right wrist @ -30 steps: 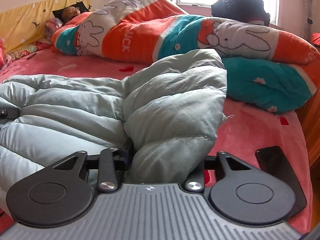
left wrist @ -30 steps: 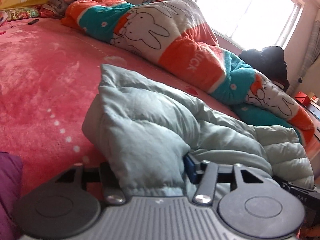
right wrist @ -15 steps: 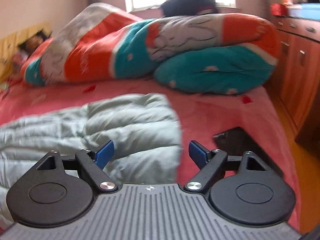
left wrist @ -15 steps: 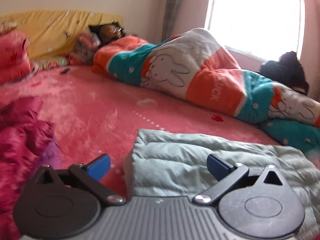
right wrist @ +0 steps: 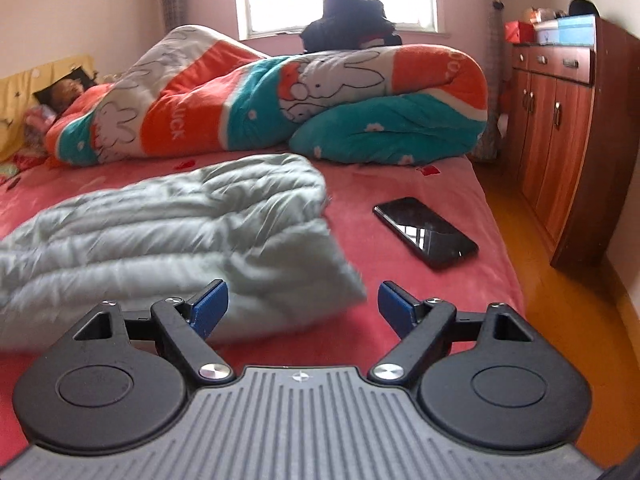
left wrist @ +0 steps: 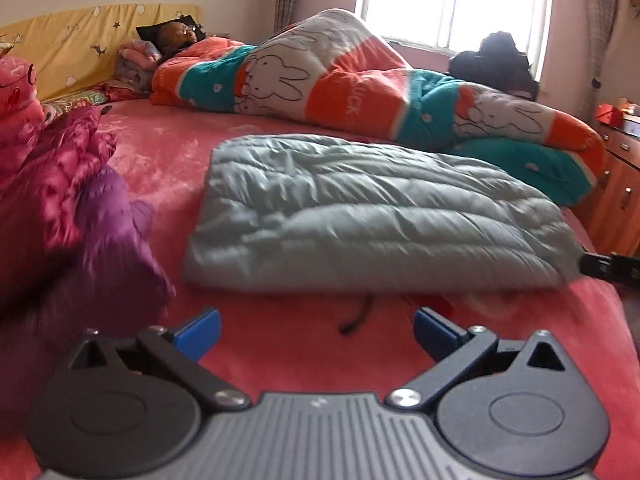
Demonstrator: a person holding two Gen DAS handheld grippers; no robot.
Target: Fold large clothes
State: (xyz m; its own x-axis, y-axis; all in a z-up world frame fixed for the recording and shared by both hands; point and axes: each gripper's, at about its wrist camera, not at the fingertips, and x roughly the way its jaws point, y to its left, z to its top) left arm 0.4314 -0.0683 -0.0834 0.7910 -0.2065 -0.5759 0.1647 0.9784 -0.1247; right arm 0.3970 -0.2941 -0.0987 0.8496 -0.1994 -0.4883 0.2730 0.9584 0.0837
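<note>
A pale grey-green puffer jacket (left wrist: pixel 360 216) lies folded flat on the pink bed (left wrist: pixel 280 340); it also shows in the right wrist view (right wrist: pixel 168 232). My left gripper (left wrist: pixel 317 330) is open and empty, pulled back in front of the jacket's near edge. My right gripper (right wrist: pixel 303 306) is open and empty, just before the jacket's right corner. The tip of the right gripper shows at the right edge of the left wrist view (left wrist: pixel 612 268).
A black phone (right wrist: pixel 426 232) lies on the bed right of the jacket. A pile of pink and purple clothes (left wrist: pixel 72 216) sits at the left. A person lies under a rabbit-print quilt (left wrist: pixel 340 80) at the back. A wooden cabinet (right wrist: pixel 568 120) stands right of the bed.
Both grippers let go of the jacket, opened and drew back. The jacket dropped from a held-up bunch to a flat folded shape on the bed.
</note>
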